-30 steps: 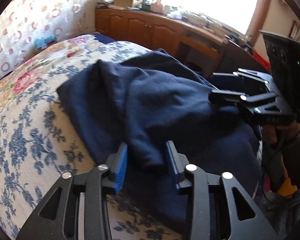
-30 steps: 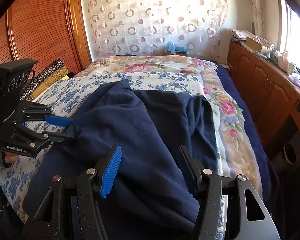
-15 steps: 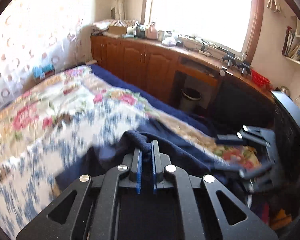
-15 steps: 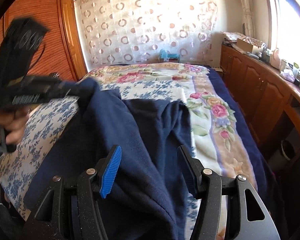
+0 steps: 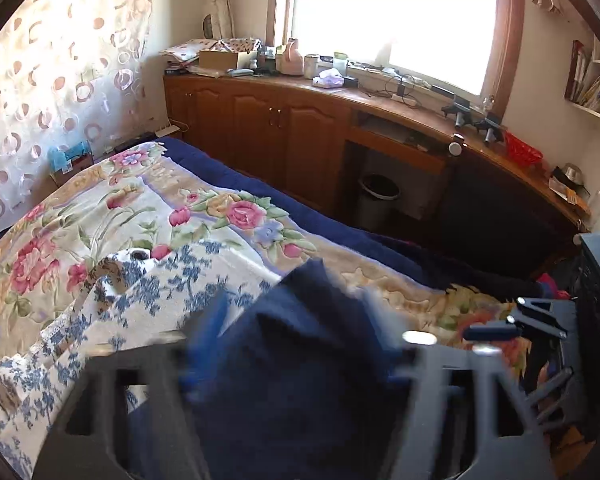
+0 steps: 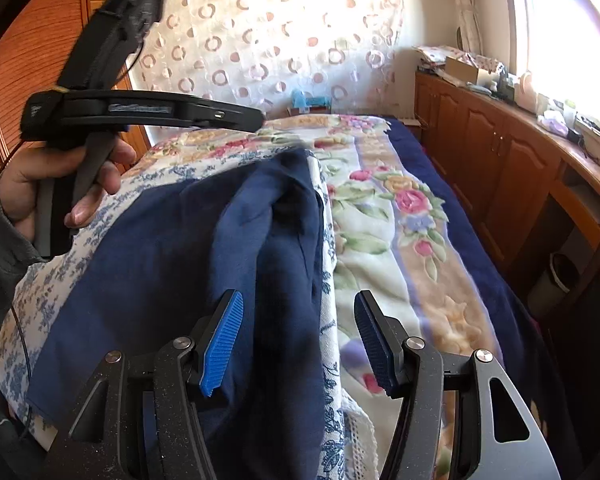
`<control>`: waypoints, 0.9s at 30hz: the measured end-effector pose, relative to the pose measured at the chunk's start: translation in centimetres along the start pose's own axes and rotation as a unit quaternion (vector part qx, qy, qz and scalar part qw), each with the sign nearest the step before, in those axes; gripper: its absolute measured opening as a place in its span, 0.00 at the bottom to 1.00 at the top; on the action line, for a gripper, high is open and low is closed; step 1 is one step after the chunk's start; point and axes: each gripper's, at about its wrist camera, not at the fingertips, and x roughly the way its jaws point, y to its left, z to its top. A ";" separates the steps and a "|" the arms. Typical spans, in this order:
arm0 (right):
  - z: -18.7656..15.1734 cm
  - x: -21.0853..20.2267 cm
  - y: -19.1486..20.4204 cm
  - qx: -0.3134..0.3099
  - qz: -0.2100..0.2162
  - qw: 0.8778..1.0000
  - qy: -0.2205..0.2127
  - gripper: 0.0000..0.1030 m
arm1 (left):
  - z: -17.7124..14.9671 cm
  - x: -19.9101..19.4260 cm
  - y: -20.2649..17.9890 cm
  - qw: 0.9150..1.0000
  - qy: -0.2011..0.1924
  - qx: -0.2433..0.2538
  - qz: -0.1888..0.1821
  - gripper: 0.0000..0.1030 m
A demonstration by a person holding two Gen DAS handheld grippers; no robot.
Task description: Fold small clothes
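So the bed (image 6: 384, 248) fills most of both views, with a floral blanket and a blue-and-white flowered cloth (image 6: 112, 216) spread over the near part. On top of that lies the navy garment (image 6: 188, 264), with one side folded over so there's a thick doubled ridge running down its right edge, right along the edge of the flowered cloth.

Looks to me like the first fold is just being let go. The left gripper (image 5: 300, 360) is blurry in its own camera, but its jaws have just been opening and now stand wide, with the navy fabric bunched between them and not pinched as far as I can tell. From the right wrist view it's held up over the far end of the garment by a hand (image 6: 60, 188).

The right gripper (image 6: 300, 340) sits spread over the near end of the folded ridge, pads not pressing on anything.

Next move, I'd guess: pat the fold flat, then pick a fresh edge, probably the near hem, and bring it up across. Loose cloth could slump back open.
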 end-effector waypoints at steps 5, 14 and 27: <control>0.0 0.3 -0.1 0.012 0.011 1.000 0.011 0.58 | -2.1 -1.7 1.0 1.000 0.009 -0.012 0.011 0.77; -0.5 -3.1 0.8 0.006 -0.011 1.000 -0.004 0.58 | -6.6 -4.5 1.1 0.999 0.018 -0.020 0.035 0.77; -4.4 -5.1 4.3 -0.019 0.022 0.999 0.025 0.49 | -14.9 -9.7 -0.5 0.997 0.031 -0.047 0.057 0.77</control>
